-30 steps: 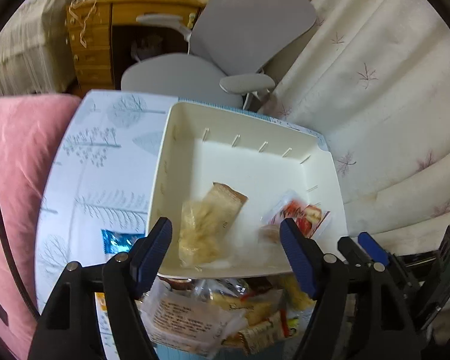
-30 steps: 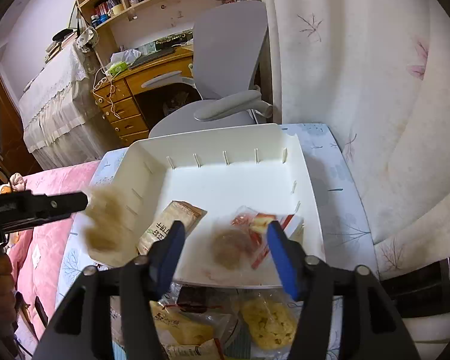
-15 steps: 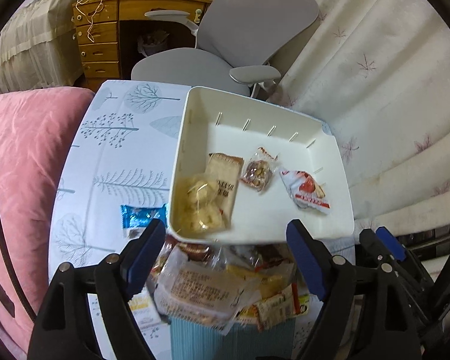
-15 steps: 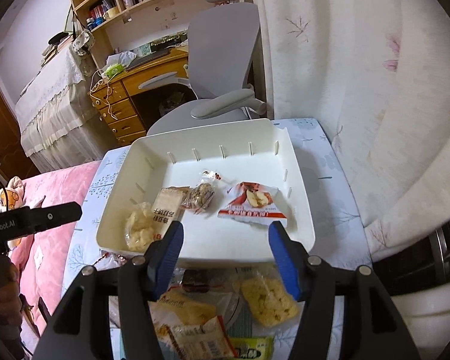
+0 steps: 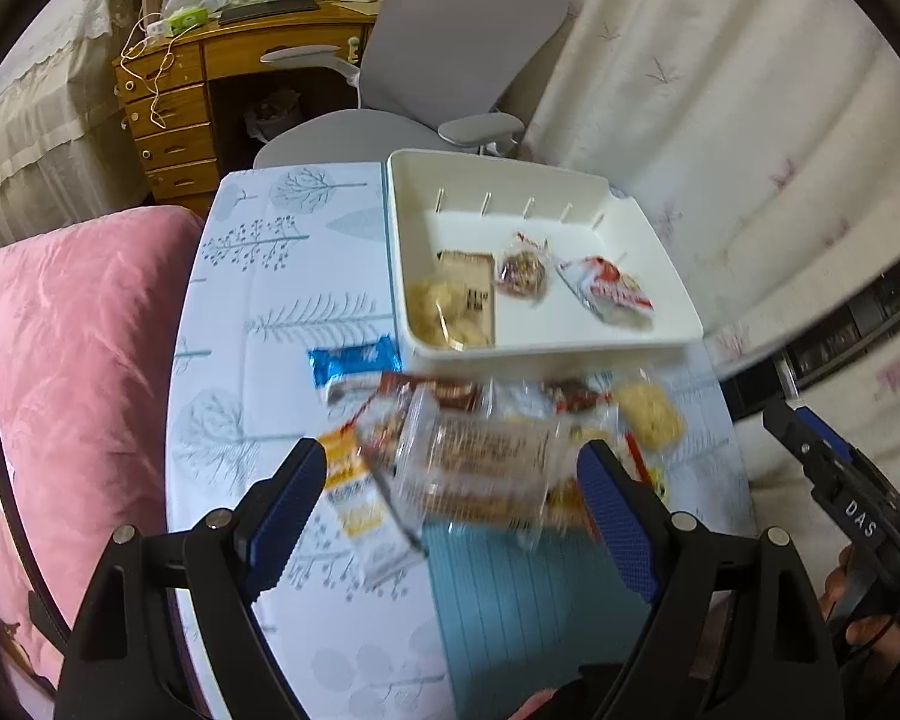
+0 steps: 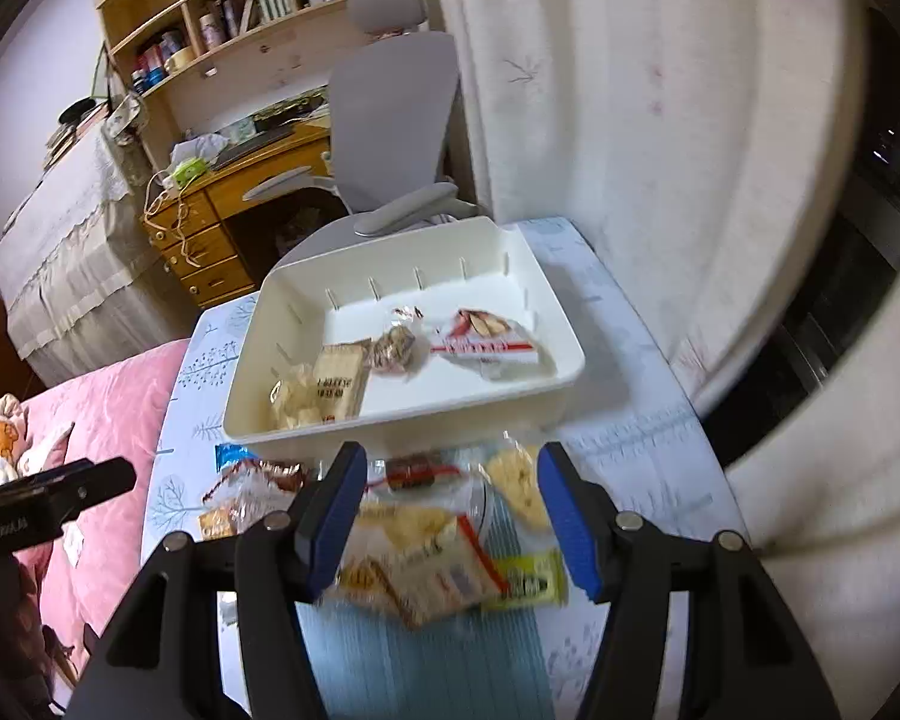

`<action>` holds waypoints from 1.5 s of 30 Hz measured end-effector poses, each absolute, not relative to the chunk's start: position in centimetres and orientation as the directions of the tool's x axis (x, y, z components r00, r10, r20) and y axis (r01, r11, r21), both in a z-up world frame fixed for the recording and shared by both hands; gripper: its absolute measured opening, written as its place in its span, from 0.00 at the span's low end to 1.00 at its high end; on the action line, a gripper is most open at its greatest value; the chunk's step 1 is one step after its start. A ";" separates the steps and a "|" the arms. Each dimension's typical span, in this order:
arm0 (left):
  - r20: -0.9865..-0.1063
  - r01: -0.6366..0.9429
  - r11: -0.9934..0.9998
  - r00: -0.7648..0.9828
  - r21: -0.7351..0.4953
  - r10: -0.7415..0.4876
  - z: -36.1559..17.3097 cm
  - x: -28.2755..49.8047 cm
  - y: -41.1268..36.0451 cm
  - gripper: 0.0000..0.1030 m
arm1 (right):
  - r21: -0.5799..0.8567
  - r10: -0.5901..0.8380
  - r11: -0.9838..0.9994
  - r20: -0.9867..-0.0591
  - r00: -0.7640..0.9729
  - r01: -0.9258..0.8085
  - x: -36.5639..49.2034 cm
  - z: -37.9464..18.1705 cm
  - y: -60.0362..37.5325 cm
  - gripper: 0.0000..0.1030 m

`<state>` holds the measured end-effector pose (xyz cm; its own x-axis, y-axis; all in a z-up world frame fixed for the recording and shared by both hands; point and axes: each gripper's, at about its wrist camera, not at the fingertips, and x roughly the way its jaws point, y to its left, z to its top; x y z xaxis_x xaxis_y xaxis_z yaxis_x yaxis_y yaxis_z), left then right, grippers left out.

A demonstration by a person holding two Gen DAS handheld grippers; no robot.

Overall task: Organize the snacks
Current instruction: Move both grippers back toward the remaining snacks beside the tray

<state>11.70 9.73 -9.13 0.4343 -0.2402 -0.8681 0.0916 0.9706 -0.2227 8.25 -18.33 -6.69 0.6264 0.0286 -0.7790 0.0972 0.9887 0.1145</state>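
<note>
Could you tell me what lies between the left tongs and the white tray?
A heap of loose snack packets on the table, bunched against the white tray; the left tongs hang open above it, shown in the left wrist view.

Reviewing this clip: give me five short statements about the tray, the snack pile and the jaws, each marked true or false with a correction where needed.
1. The white tray holds four snack packets. True.
2. The red-and-white packet lies outside the tray. False: it lies inside, at the tray's right.
3. The left gripper holds a snack. False: its jaws stand open, empty.
4. A blue packet lies on the table beside the tray. True.
5. The right gripper hovers over the snack pile, jaws apart. True.
</note>
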 end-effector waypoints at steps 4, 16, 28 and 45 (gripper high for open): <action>-0.880 0.135 0.963 0.393 -0.233 -0.268 -9.6 9.6 10.2 0.82 | 0.111 -0.001 0.983 -0.784 0.620 0.143 5.5 -6.8 -17.9 0.58; -0.910 0.164 0.944 0.263 -0.285 -0.320 -11.8 6.0 10.2 0.86 | 0.062 -0.059 0.981 -0.809 0.585 0.184 -0.4 -8.3 -17.9 0.58; -0.917 0.043 0.945 0.233 -0.323 -0.324 -13.2 7.3 5.7 0.87 | 0.025 0.006 0.999 -0.852 0.524 0.029 1.7 -10.4 -22.2 0.59; -0.939 -0.177 0.934 0.212 -0.310 -0.271 -16.4 10.9 -4.9 0.86 | -0.102 0.228 0.814 -0.849 0.476 -0.572 6.7 -12.2 -25.6 0.70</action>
